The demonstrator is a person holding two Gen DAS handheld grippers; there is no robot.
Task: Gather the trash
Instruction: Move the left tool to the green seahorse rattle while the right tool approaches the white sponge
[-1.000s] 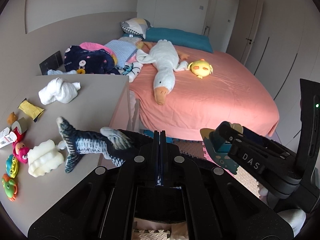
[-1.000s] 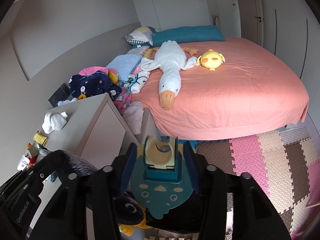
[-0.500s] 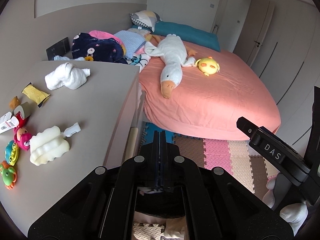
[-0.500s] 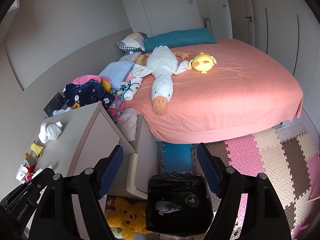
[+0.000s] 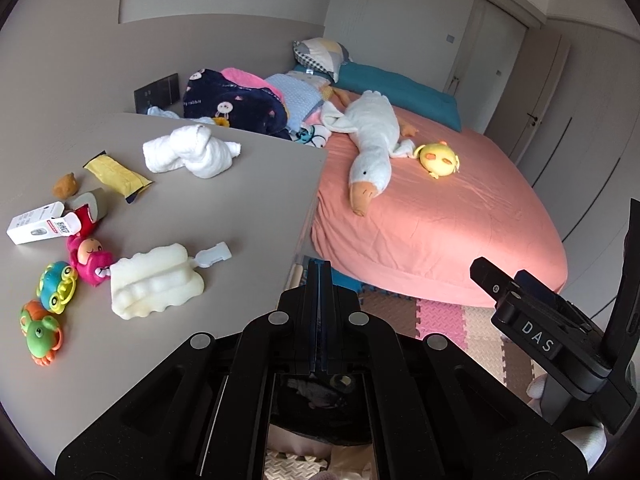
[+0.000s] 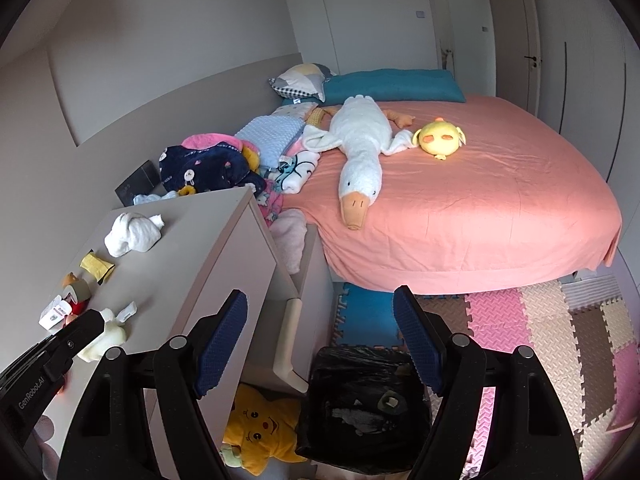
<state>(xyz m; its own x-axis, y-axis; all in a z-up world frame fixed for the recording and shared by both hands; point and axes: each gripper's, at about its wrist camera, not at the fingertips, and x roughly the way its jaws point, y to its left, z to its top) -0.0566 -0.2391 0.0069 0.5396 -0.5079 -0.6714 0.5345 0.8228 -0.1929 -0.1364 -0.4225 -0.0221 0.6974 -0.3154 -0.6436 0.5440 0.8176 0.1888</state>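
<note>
Bedroom with a pink bed; a grey worktop (image 5: 240, 200) lies ahead-left of the left hand-held gripper (image 5: 319, 292), whose fingers are pressed together on nothing. Farthest left on it are a white box (image 5: 36, 226) and a yellow wrapper (image 5: 116, 172), then a crumpled white tissue (image 5: 192, 154) further ahead. I judge these the next trash. For a good pick, open the fingers before reaching and come down flat over the wrapper. The right hand-held gripper (image 6: 320, 336) is spread wide and empty, just above the black-lined bin (image 6: 364, 404), which already holds some pieces.
</note>
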